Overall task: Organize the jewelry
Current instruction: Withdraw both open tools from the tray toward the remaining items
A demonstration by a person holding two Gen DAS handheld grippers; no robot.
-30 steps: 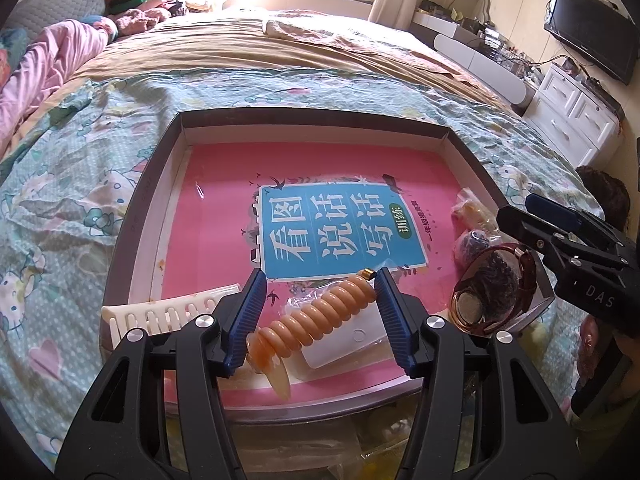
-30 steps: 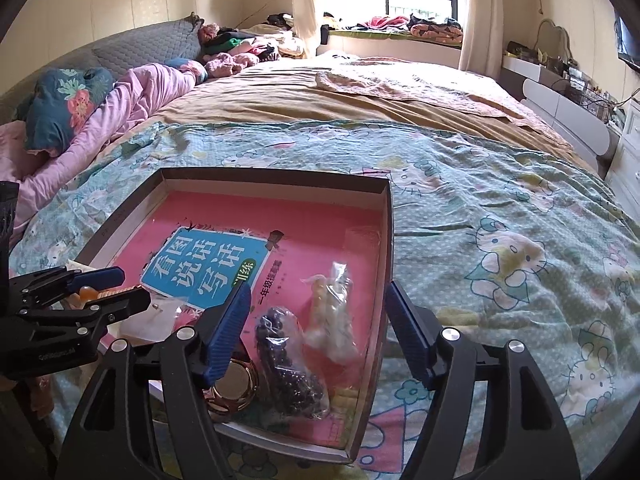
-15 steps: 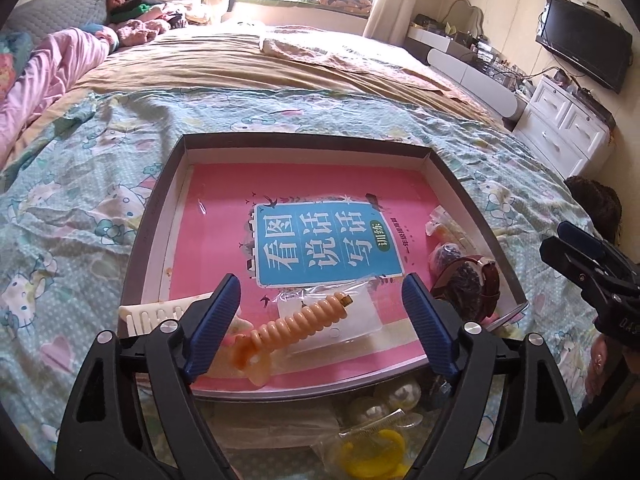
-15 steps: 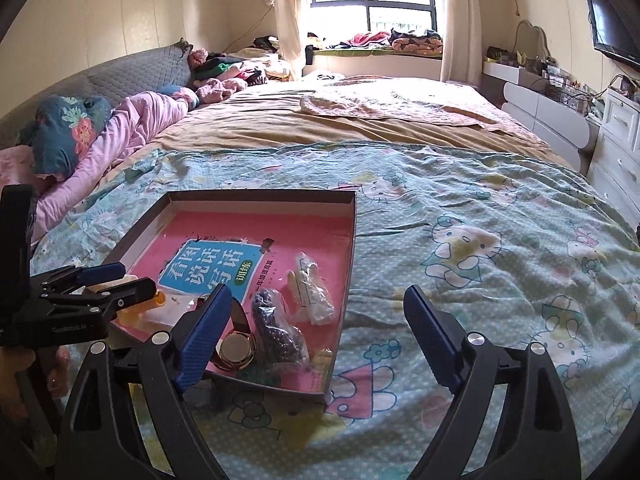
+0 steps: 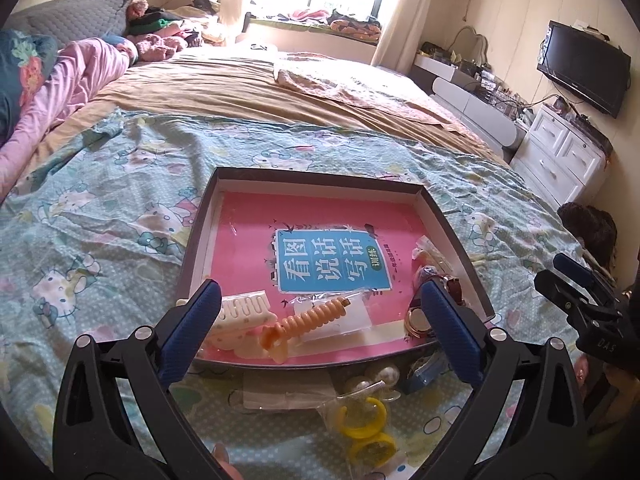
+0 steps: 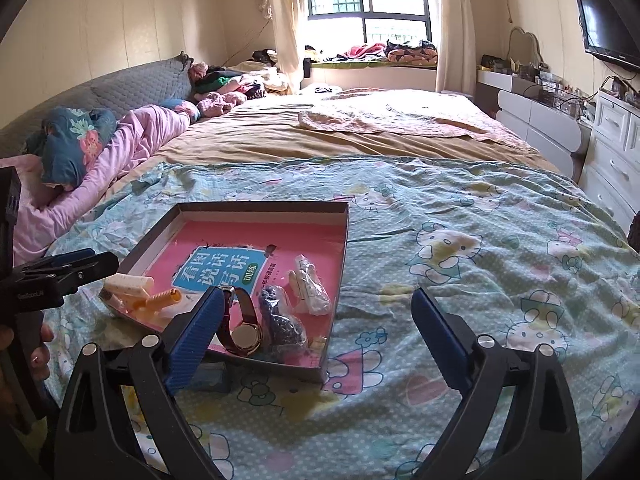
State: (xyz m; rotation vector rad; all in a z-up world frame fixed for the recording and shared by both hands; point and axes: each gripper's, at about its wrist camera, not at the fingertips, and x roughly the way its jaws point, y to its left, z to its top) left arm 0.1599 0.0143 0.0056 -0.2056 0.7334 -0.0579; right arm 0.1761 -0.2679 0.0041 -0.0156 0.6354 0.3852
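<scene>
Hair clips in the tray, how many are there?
2: a cream claw clip at the tray's near left corner, and an orange spiral clip right beside it. Bagged items may hide more.

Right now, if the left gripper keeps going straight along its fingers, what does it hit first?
Probably the orange spiral hair clip at the tray's near rim. The left gripper is open and centred on it, though its height above the tray is unclear.
</scene>
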